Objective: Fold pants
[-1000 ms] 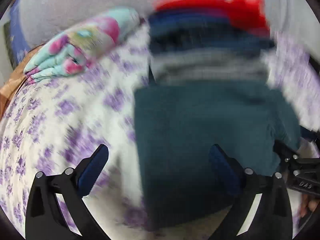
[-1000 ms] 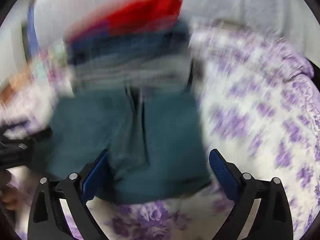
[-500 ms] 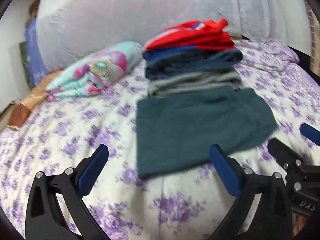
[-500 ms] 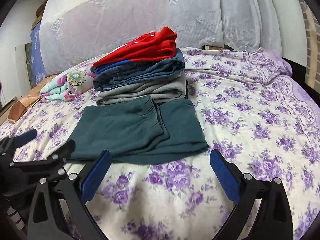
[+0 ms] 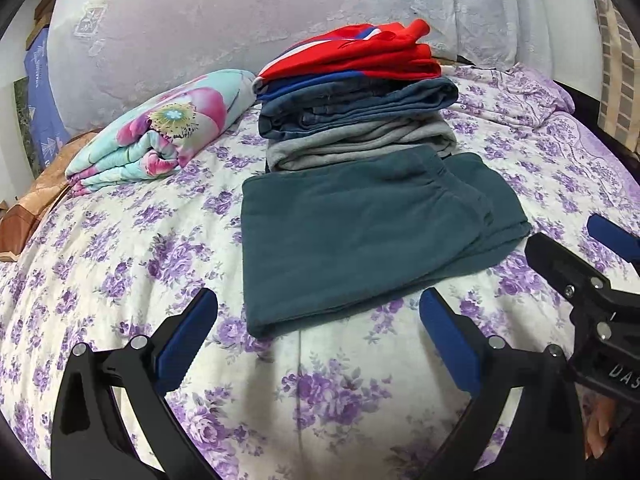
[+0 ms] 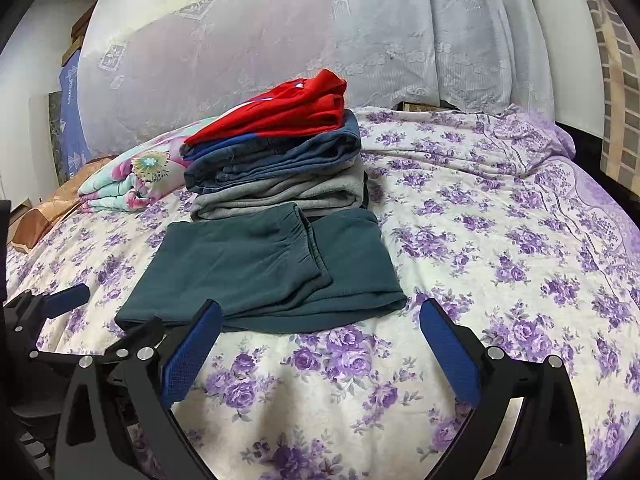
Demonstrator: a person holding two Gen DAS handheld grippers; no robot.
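Note:
Dark teal pants [image 5: 368, 240] lie folded flat on the flowered bed; they also show in the right wrist view [image 6: 272, 276]. Just behind them stands a stack of folded clothes [image 5: 356, 92], red on top, then blue denim, then grey, also in the right wrist view [image 6: 280, 164]. My left gripper [image 5: 318, 334] is open and empty, held back from the pants' near edge. My right gripper [image 6: 320, 342] is open and empty, also short of the near edge. Each gripper shows at the edge of the other's view.
A folded floral blanket [image 5: 160, 128] lies left of the stack. The purple-flowered bedsheet [image 6: 500, 240] stretches to the right. A pale covered headboard [image 6: 280, 40] rises behind. Brown items [image 5: 24, 216] sit at the bed's left edge.
Both grippers have pulled back from the teal pants, which were close under them a second ago. The pants lie folded and still. Both grippers stay open.

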